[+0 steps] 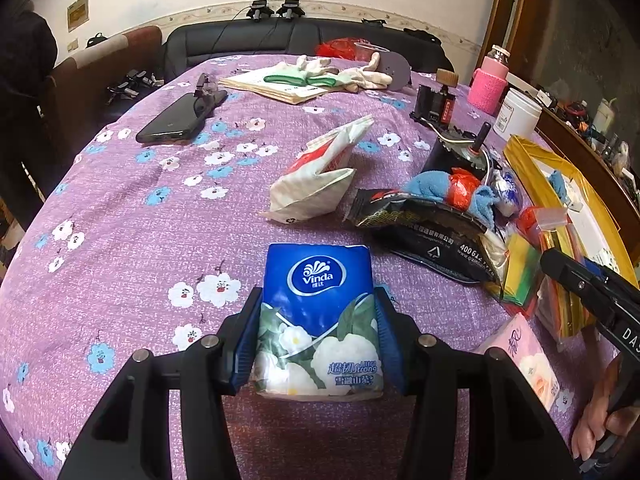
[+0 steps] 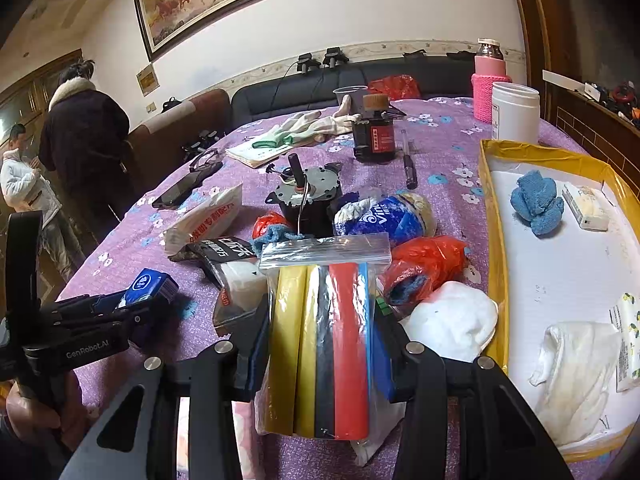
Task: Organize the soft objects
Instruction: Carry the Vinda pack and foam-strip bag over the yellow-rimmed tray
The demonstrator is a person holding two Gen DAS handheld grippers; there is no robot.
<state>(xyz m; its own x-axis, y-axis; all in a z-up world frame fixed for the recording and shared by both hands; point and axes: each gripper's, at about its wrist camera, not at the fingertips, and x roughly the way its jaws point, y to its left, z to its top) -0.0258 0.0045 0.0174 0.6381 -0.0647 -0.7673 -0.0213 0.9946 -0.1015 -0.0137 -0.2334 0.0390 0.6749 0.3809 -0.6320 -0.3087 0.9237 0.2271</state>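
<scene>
My left gripper [image 1: 318, 320] is shut on a blue Vinda tissue pack [image 1: 318, 300], held low over the purple flowered tablecloth [image 1: 132, 220]; the pack also shows in the right wrist view [image 2: 150, 285]. My right gripper [image 2: 322, 340] is shut on a clear zip bag of coloured rolls [image 2: 324, 320], yellow, black, red and blue. A yellow-rimmed white tray [image 2: 494, 240] on the right holds a blue cloth [image 2: 536, 202], a small tissue pack [image 2: 586, 206] and a white cloth [image 2: 576, 368].
A pile lies mid-table: a motor [image 2: 306, 196], red plastic bags [image 2: 424, 262], a white sock [image 2: 450, 320], a black packet [image 1: 432, 236], a white tissue packet [image 1: 316, 176]. Farther back are a phone [image 1: 176, 120], gloves [image 1: 340, 70], a pink bottle [image 1: 490, 82] and a white jar [image 2: 514, 110].
</scene>
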